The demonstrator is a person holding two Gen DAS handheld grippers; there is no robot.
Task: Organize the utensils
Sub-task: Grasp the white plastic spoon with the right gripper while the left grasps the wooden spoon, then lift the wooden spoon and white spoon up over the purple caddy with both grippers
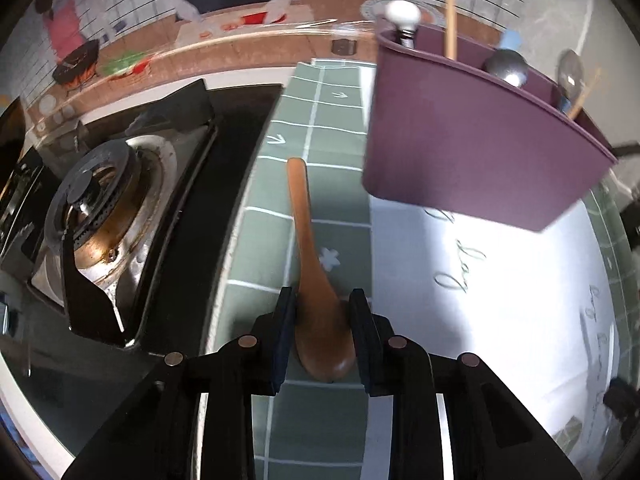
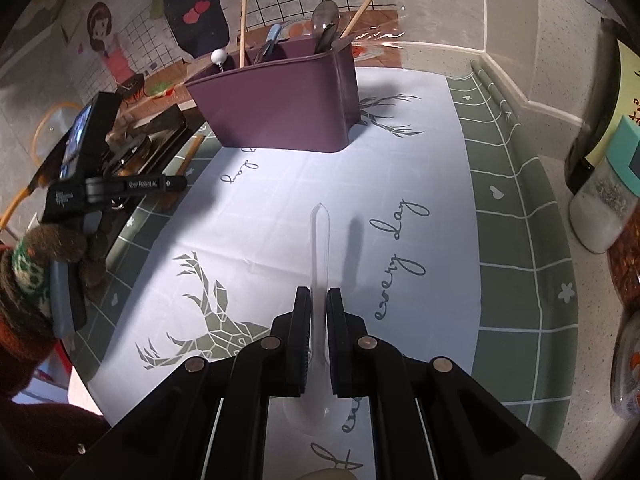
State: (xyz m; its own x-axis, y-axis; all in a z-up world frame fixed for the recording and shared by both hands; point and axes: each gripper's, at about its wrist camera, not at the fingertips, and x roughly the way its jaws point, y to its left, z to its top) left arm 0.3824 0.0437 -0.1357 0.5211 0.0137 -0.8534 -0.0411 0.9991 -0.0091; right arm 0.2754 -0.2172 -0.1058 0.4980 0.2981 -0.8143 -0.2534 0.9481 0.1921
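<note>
- Plainly, both hands are at the pick-up step, with each tool set on a utensil that has yet to go into the purple caddy.
- Left gripper: its jaws straddle the bowl of the brown wooden spoon, one pad on each flank. The handle runs straight ahead of the jaws over the green checked cloth. The pads look to be touching the wood, so I judge the spoon gripped, though the hold on a rounded bowl may be loose.
- Beyond and to the right of those jaws stands the caddy, already holding chopsticks and metal spoons.
- Right gripper: its jaws are nearly together, clamped on the neck of a clear plastic spoon. The handle points ahead of the jaws and the bowl lies behind them, under the fingers.
- The caddy stands well ahead of this pair too.
- Next, as I judge it: lift each spoon, carry it forward over the rim, tip it upright and let go into a free compartment, minding the sticks already there.
</note>
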